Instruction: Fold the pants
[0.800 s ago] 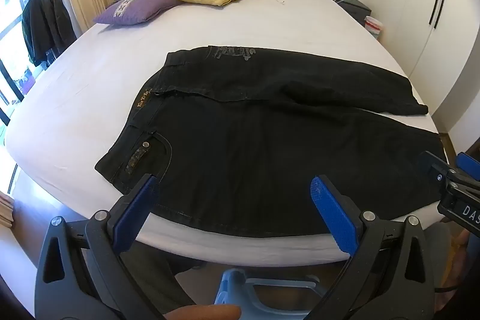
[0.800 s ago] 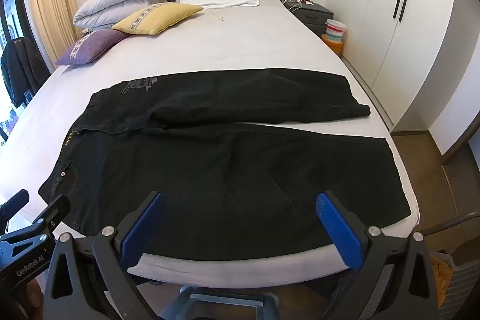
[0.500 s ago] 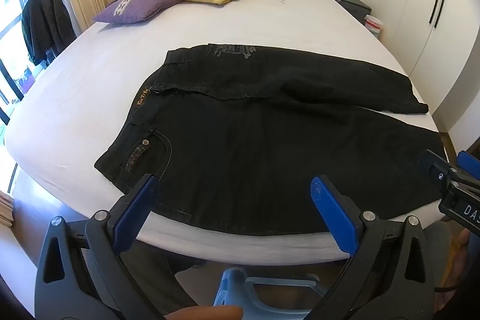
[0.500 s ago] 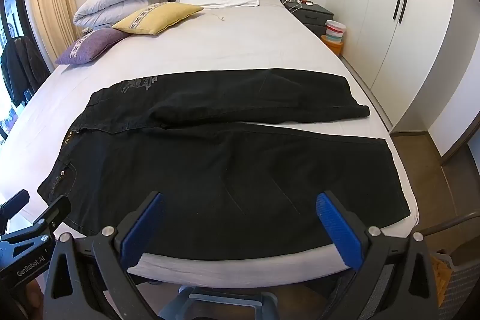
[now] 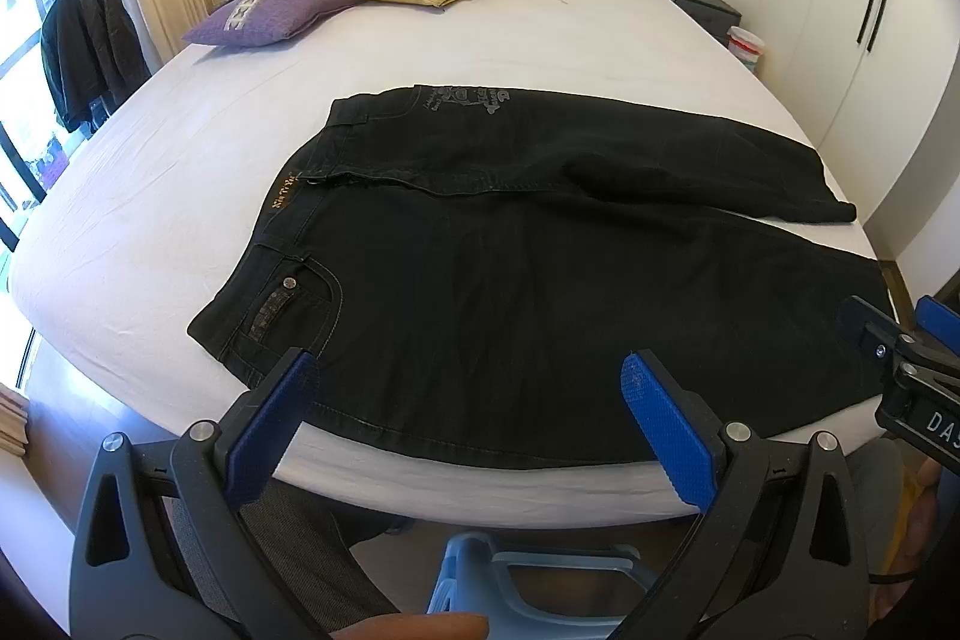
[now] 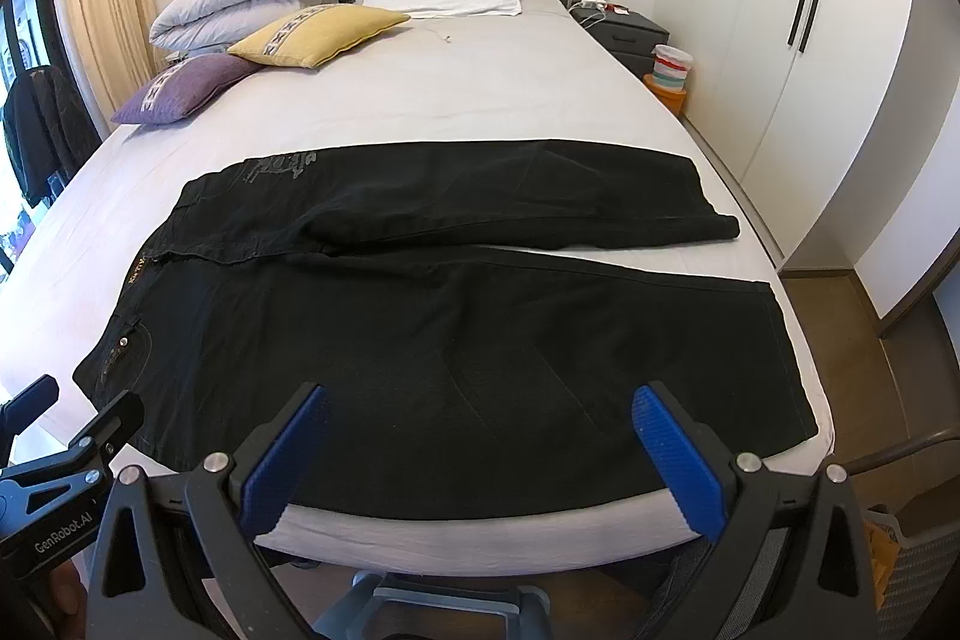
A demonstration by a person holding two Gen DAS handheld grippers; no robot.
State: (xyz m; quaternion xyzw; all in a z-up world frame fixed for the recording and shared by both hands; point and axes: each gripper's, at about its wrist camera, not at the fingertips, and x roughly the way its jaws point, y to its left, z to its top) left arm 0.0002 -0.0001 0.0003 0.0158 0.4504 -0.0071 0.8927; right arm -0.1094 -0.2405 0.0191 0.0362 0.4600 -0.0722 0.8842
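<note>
here both grippers (image 5: 465,388) (image 6: 480,421) hover agape over pants (image 6: 420,328).

Left claw (image 5: 468,400): drawn back slightly from the bed (image 5: 180,148); the black pants (image 5: 540,280) sit a little higher in its view than 0.8 s ago, their near hem clear of the blue pads. Right claw (image 6: 480,430): view shifted only marginally; pants' near edge sits fractionally higher.
</note>
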